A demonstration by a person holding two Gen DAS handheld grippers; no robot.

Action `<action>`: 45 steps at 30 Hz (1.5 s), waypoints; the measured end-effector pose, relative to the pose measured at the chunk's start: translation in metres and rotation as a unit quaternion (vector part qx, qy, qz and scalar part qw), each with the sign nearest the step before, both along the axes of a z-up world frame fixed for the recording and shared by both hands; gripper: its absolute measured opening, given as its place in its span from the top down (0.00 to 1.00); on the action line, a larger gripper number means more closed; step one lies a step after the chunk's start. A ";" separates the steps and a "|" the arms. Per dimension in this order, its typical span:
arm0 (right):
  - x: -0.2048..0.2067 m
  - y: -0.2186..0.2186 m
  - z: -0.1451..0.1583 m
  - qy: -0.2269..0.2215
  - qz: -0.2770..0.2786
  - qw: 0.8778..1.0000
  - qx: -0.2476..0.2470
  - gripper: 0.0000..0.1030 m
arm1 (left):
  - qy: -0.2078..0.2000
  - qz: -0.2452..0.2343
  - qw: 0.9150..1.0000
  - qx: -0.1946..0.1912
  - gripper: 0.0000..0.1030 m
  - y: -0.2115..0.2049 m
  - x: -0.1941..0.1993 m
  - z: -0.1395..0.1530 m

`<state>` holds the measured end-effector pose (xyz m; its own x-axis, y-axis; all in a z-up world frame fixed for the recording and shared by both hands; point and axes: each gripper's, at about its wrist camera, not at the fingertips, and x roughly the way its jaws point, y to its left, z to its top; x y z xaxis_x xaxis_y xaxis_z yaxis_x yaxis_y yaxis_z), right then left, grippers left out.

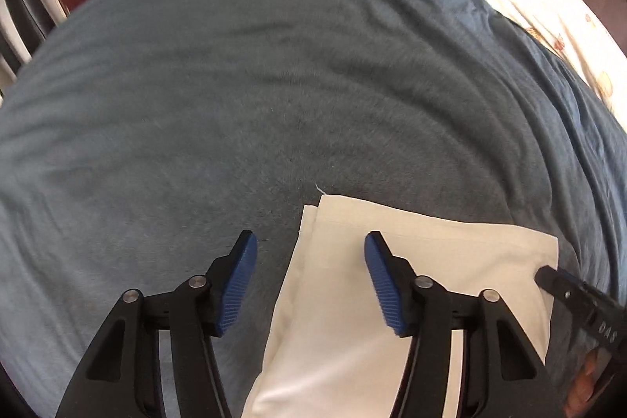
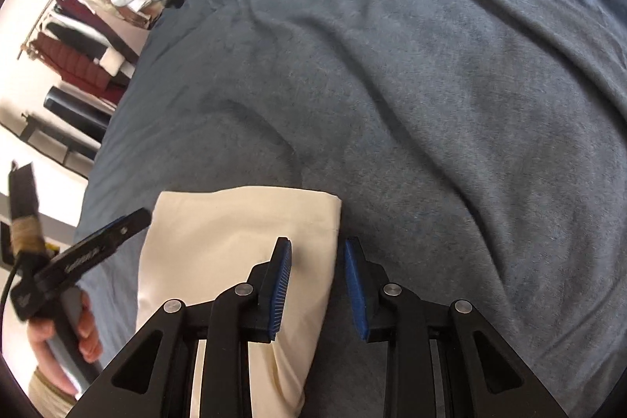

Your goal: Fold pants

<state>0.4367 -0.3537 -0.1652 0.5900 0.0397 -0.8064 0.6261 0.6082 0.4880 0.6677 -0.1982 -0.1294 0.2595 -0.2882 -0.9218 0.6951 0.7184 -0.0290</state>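
Note:
The cream pants (image 1: 392, 253) lie folded flat on the grey-blue bedspread (image 1: 254, 85), also in the right wrist view (image 2: 219, 234). My left gripper (image 1: 311, 245) is open and empty, its jaws straddling the left edge of the pants from above. My right gripper (image 2: 317, 249) is open and empty, its jaws straddling the right edge of the pants. The right gripper's finger (image 1: 556, 279) shows at the pants' right corner in the left wrist view. The left gripper (image 2: 117, 226) shows at the pants' left corner in the right wrist view, with the hand (image 2: 62, 335) holding it.
A floral pillow (image 1: 548, 18) lies at the bed's far right. Shelves with folded clothes (image 2: 98, 26) stand beyond the bed's left side. The bedspread (image 2: 431, 85) is wrinkled around the pants.

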 end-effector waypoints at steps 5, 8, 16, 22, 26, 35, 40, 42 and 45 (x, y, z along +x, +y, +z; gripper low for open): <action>0.010 0.003 -0.002 0.000 0.016 1.000 -0.001 0.72 | 0.027 -0.005 1.000 0.007 0.47 -0.005 0.010 -0.020; 0.012 0.002 -0.007 0.006 0.016 1.000 0.001 0.72 | 0.031 -0.013 0.999 0.016 0.47 -0.005 0.013 -0.027; 0.022 0.000 -0.019 0.011 0.017 1.000 0.015 0.72 | 0.053 -0.024 0.998 0.016 0.66 -0.007 0.014 -0.040; 0.022 -0.009 -0.027 -0.010 0.020 0.999 0.037 0.77 | 0.048 -0.047 0.998 0.014 0.85 -0.016 0.003 -0.033; 0.021 -0.013 -0.022 -0.022 0.035 0.998 0.039 0.90 | 0.028 -0.053 0.998 -0.003 0.86 -0.017 -0.006 -0.011; 0.008 0.003 0.052 -0.075 0.079 0.993 -0.040 0.93 | -0.032 -0.072 0.995 -0.058 0.86 0.012 -0.035 0.068; -0.003 0.026 0.096 -0.099 0.120 0.983 -0.095 0.93 | -0.060 -0.061 0.994 -0.072 0.86 0.036 -0.053 0.100; -0.010 0.039 0.111 -0.105 0.146 0.975 -0.128 0.93 | -0.066 -0.052 0.993 -0.077 0.86 0.054 -0.059 0.110; -0.017 0.060 0.133 -0.117 0.178 0.965 -0.154 0.93 | -0.076 -0.035 0.993 -0.081 0.86 0.082 -0.072 0.123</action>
<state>0.4200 -0.2942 -0.0317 0.7499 0.0536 -0.6594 0.2457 0.9029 0.3527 0.5961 -0.1164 -0.0059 0.3664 -0.4511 -0.8138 0.7484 0.6626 -0.0303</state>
